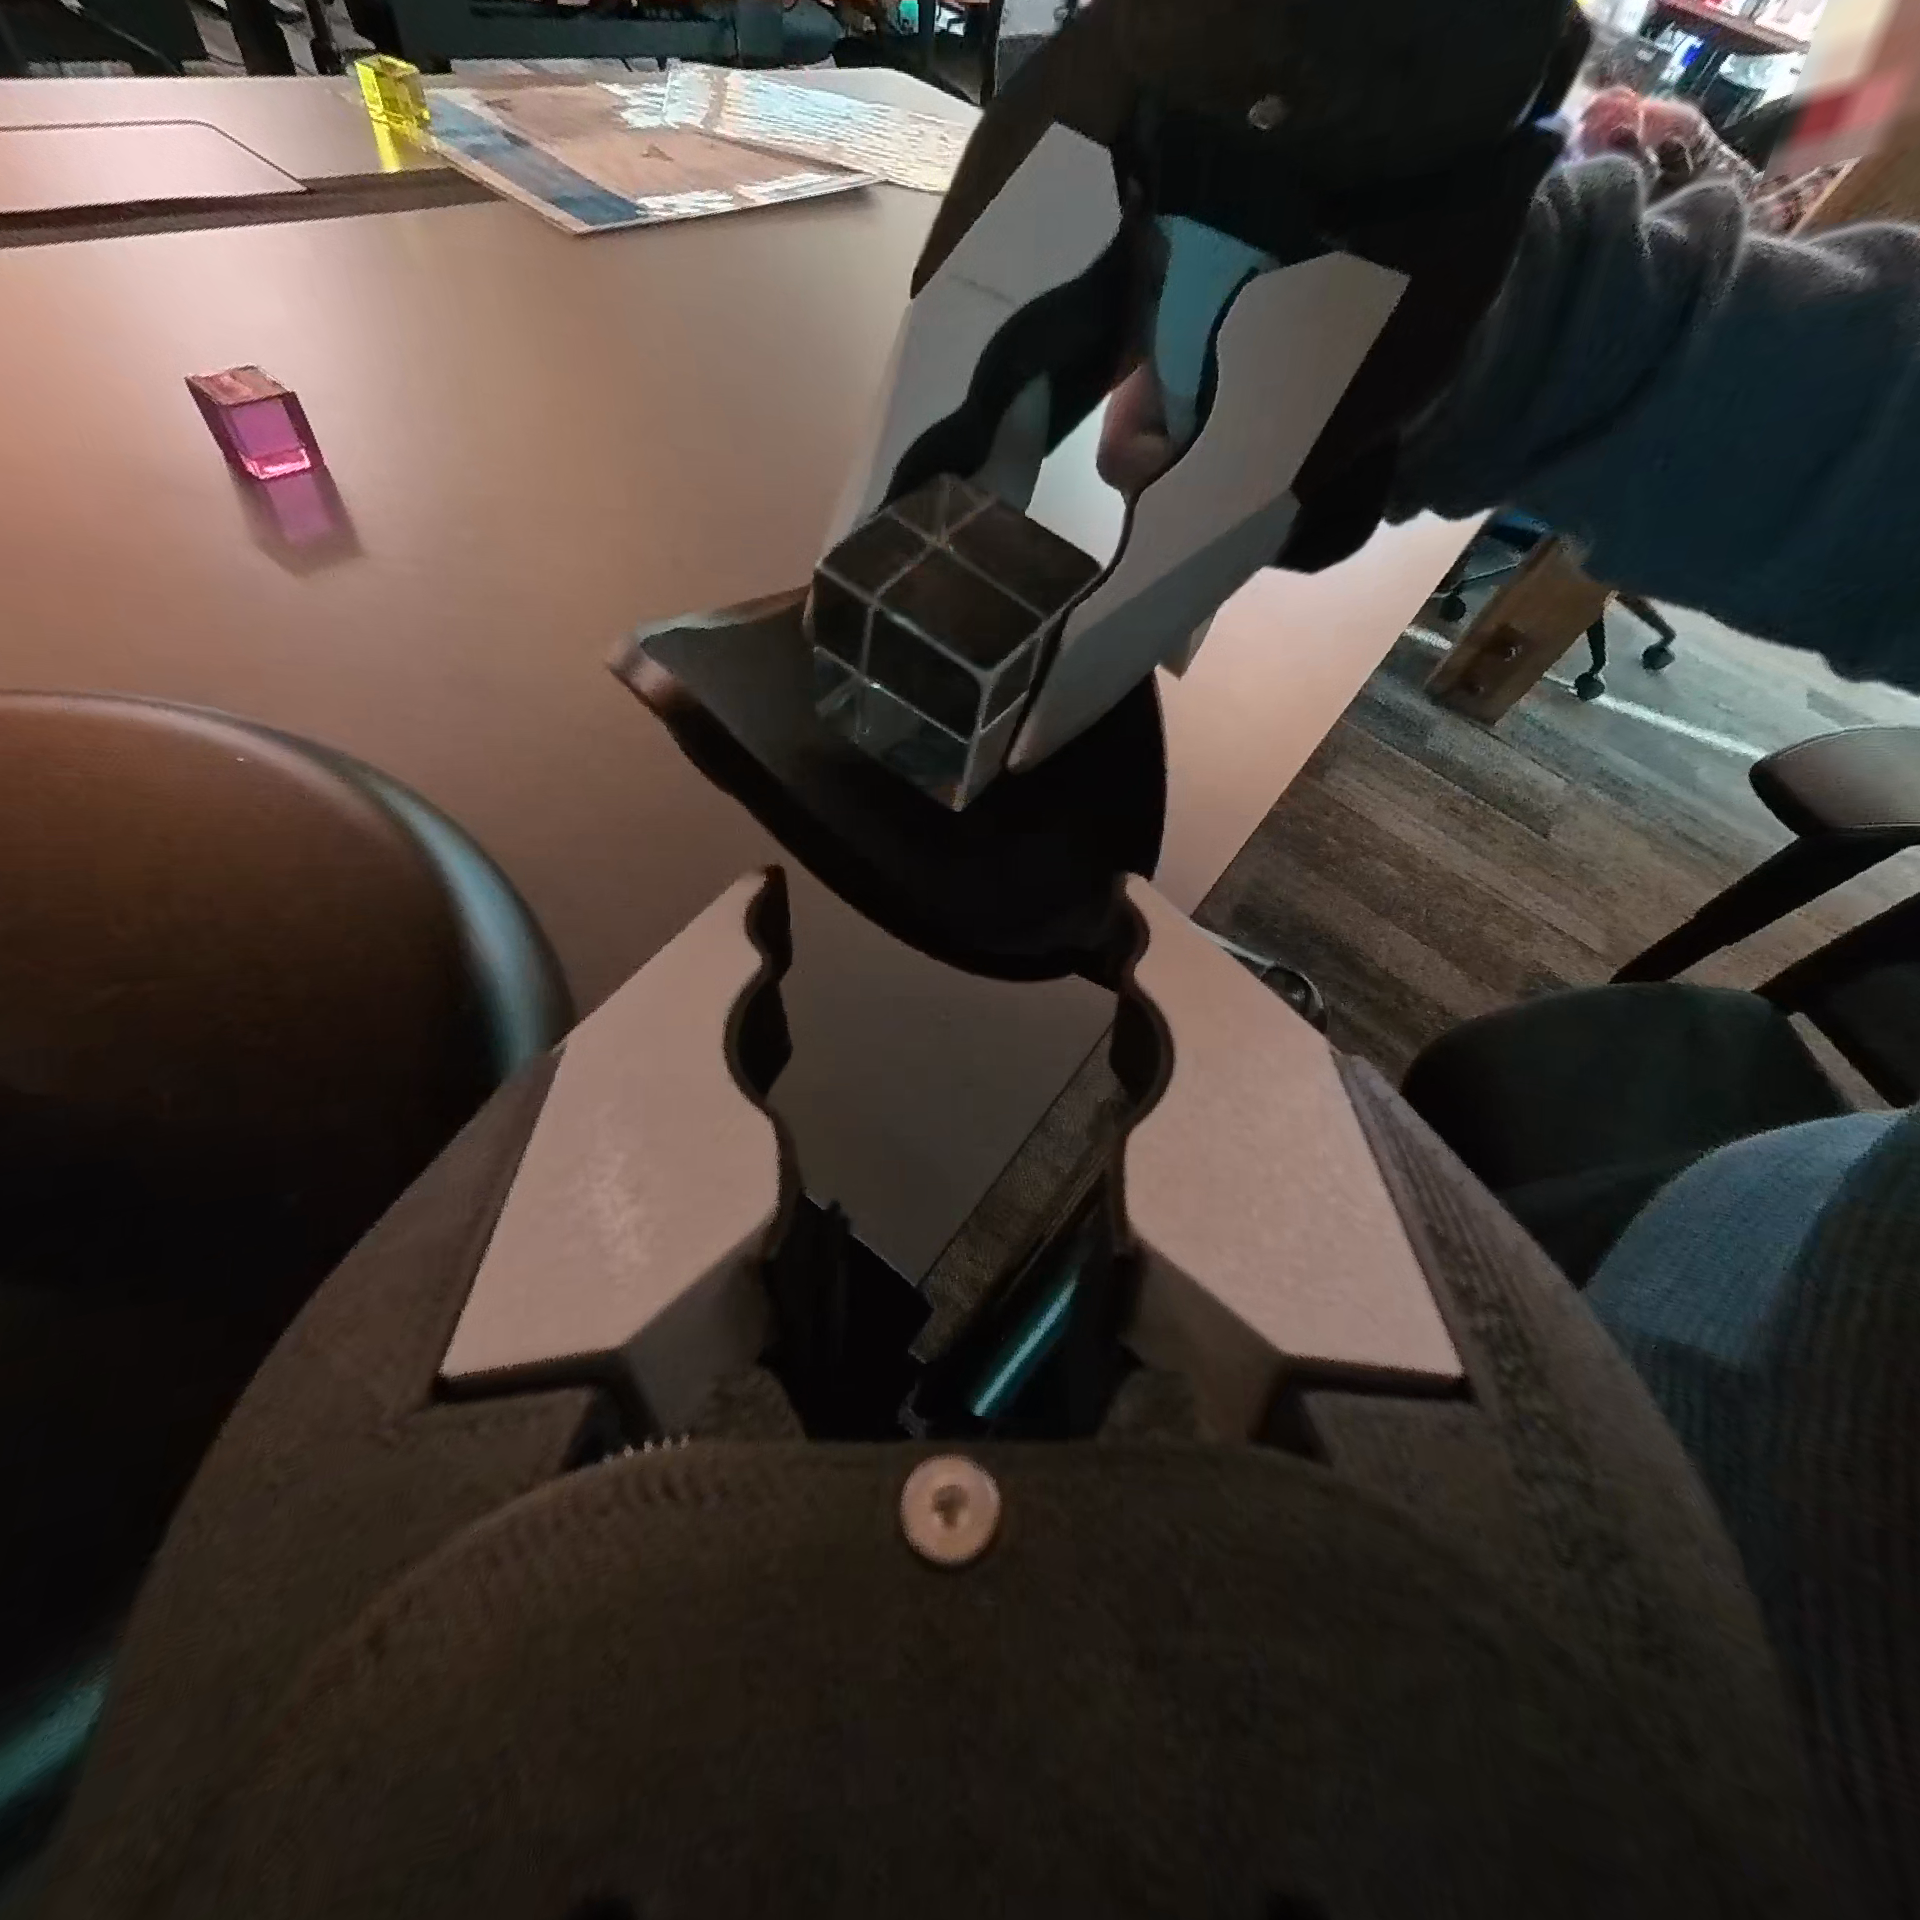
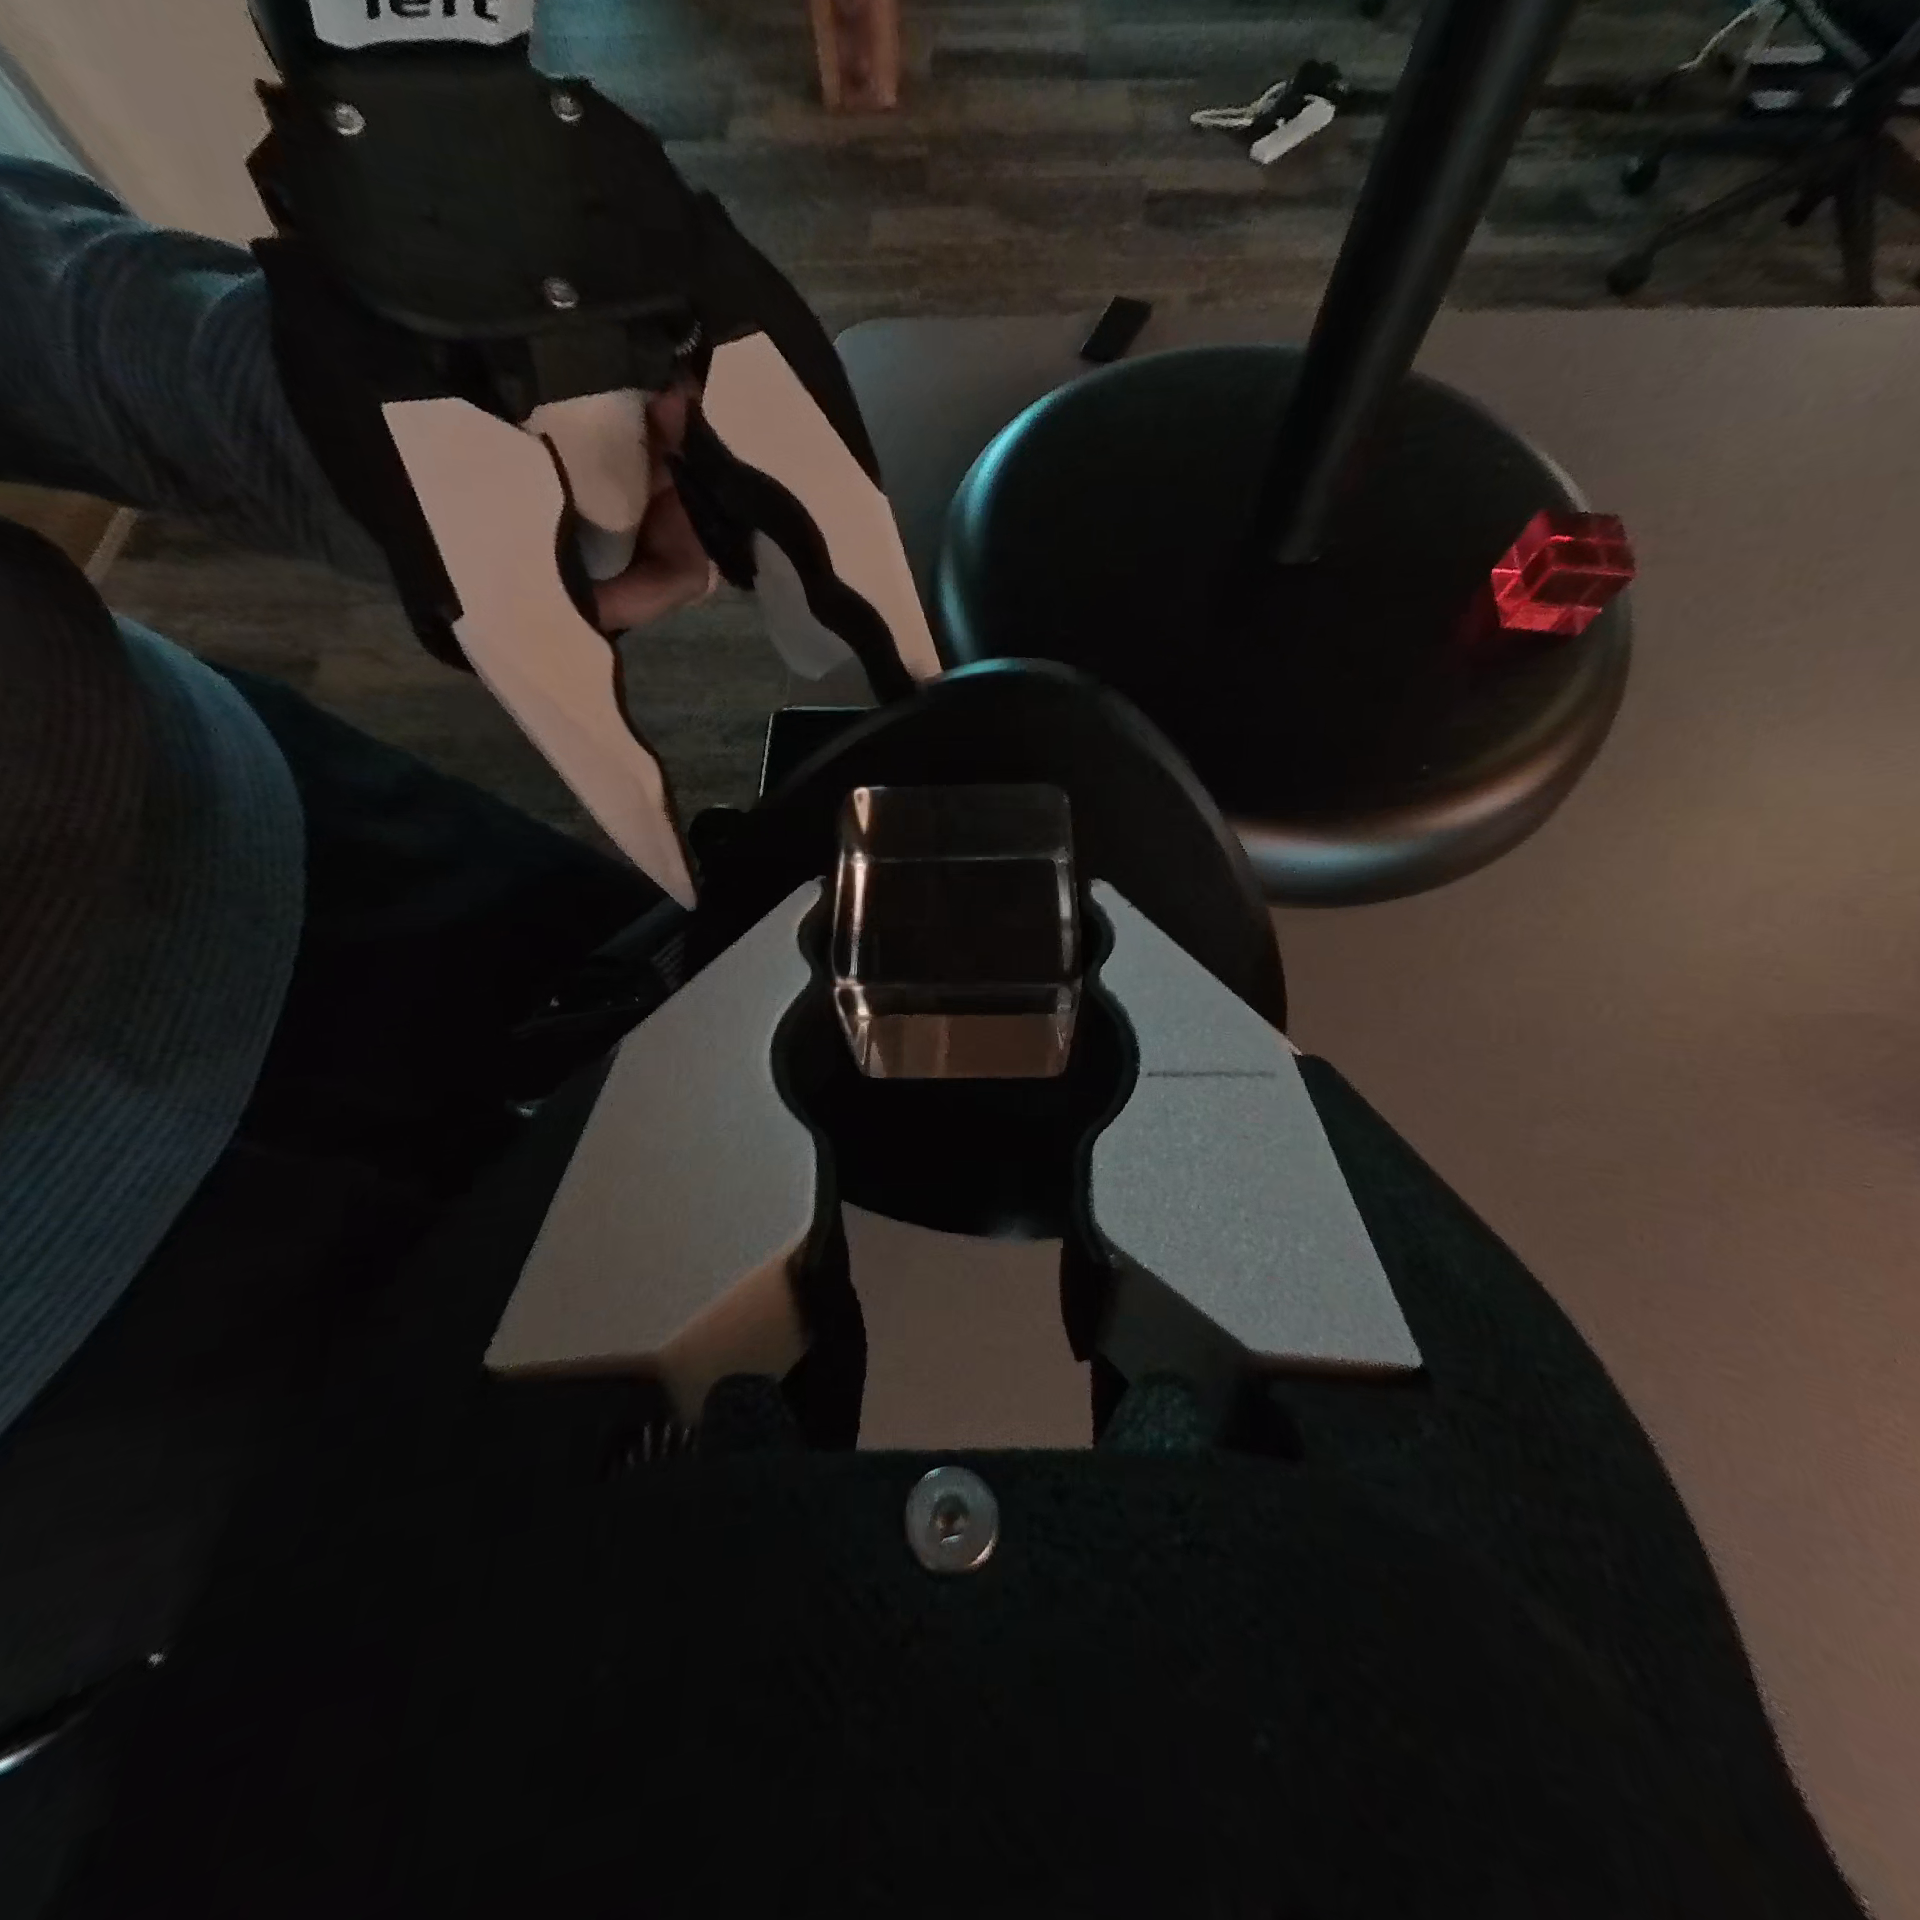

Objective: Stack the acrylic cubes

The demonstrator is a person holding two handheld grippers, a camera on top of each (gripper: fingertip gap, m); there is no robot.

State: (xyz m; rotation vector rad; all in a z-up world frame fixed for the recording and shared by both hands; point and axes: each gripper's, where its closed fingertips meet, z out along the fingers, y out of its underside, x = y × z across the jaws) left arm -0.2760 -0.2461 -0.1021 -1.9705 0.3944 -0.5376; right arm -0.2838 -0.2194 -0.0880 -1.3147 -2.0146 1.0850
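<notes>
Left wrist view, left to right. A large dark round base (image 1: 208,987) fills the left edge, sitting on the pale table (image 1: 520,416). A pink clear block (image 1: 260,426) lies alone on the tabletop, well apart from everything. At the far edge a yellow clear block (image 1: 393,85) stands beside some laminated sheets (image 1: 675,145).

Centre: the left gripper (image 1: 956,914) has its fingers spread apart, nothing between the pads; its tips reach the near edge of a black round platform (image 1: 935,894). Above that platform the right gripper (image 1: 945,644) comes in from the upper right, clamped on a clear cube (image 1: 935,634), both pads pressed to opposite faces. A flat dark plate (image 1: 727,665) lies under the cube; cannot tell whether the cube touches it.

Right wrist view: the left gripper (image 2: 800,779) at upper left, fingers apart. The clear cube (image 2: 956,935) sits gripped at the fingertips over the black platform. Right of it, a round black stand base (image 2: 1299,727) with an upright pole (image 2: 1403,260); a red clear block (image 2: 1558,571) rests on that base's right rim.
</notes>
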